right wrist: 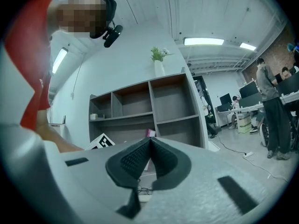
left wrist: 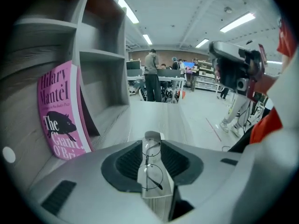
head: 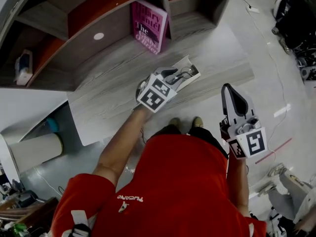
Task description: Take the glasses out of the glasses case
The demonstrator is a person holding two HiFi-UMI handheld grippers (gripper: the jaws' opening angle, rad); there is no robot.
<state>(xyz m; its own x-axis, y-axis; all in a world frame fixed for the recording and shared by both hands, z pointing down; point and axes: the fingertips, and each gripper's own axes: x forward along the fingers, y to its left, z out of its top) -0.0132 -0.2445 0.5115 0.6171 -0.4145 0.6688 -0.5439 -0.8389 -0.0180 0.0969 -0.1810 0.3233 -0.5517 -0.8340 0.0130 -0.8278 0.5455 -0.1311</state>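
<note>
A white glasses case [head: 188, 64] lies open on the grey wooden desk [head: 118, 93], with thin round wire glasses [head: 186, 74] inside. My left gripper [head: 174, 76] tilts down over the case's near end. In the left gripper view its jaws stand open, and the glasses [left wrist: 151, 176] and the case [left wrist: 156, 199] show in the gap between the dark pads [left wrist: 126, 162]; nothing is gripped. My right gripper [head: 231, 90] hangs off the desk's front edge to the right, pointing level. Its pads [right wrist: 140, 160] meet, with nothing between them.
A pink book [head: 149, 26] leans in a shelf compartment behind the case, seen also as the pink book [left wrist: 58, 111] at the left. The shelf unit [head: 89, 14] borders the desk's far side. People and desks stand far off in the room.
</note>
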